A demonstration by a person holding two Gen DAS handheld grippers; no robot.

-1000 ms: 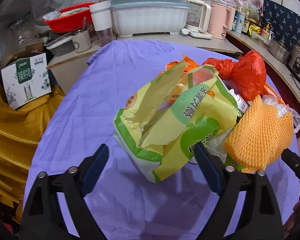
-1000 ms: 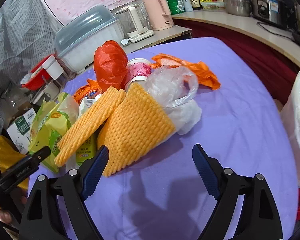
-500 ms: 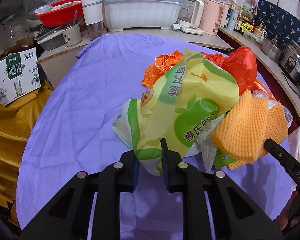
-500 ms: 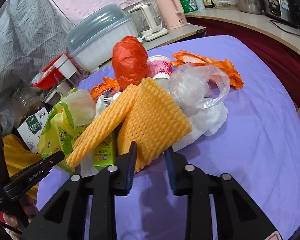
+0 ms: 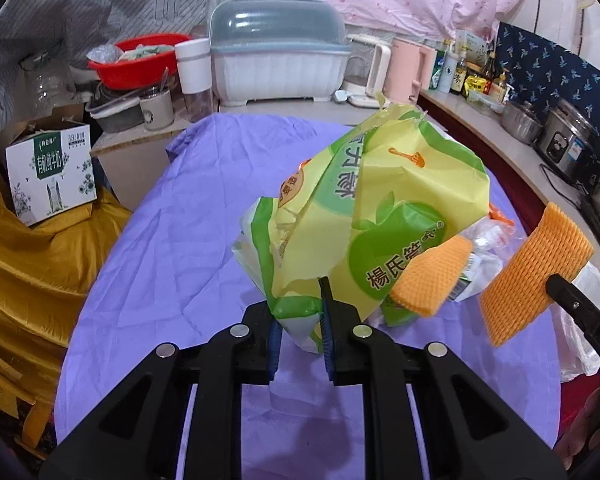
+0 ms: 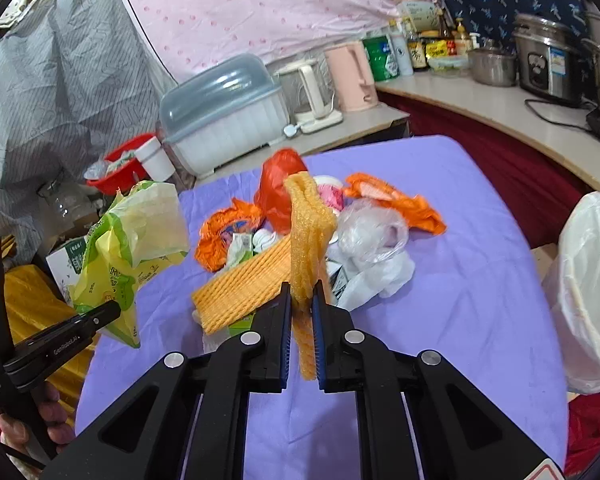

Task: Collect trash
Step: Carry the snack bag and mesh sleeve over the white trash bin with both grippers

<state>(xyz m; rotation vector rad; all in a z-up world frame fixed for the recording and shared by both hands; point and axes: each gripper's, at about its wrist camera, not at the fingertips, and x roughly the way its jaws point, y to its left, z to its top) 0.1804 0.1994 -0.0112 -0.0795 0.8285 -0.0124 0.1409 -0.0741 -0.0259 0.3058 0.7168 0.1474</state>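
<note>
My left gripper [image 5: 299, 312] is shut on a yellow-green snack bag [image 5: 372, 216] and holds it above the purple table [image 5: 172, 248]. The bag also shows in the right wrist view [image 6: 128, 248]. My right gripper [image 6: 301, 304] is shut on an orange foam net [image 6: 310, 232] and holds it up; it shows in the left wrist view [image 5: 536, 276]. A second foam net [image 6: 240, 284] lies on the table. The trash pile holds a red bag [image 6: 278, 188], orange wrappers [image 6: 396, 204], a clear plastic bag [image 6: 368, 232] and a cup [image 6: 330, 192].
A white-lined bin [image 6: 588, 296] stands at the table's right edge. A dish rack box [image 5: 278, 60], kettles [image 5: 408, 68], a red basin [image 5: 140, 60] and pots [image 5: 568, 140] line the counters behind. A carton [image 5: 50, 172] sits on yellow cloth at left.
Both grippers went from open to shut. The left one lifted the snack bag off the table. The right one lifted one foam net off the pile.
</note>
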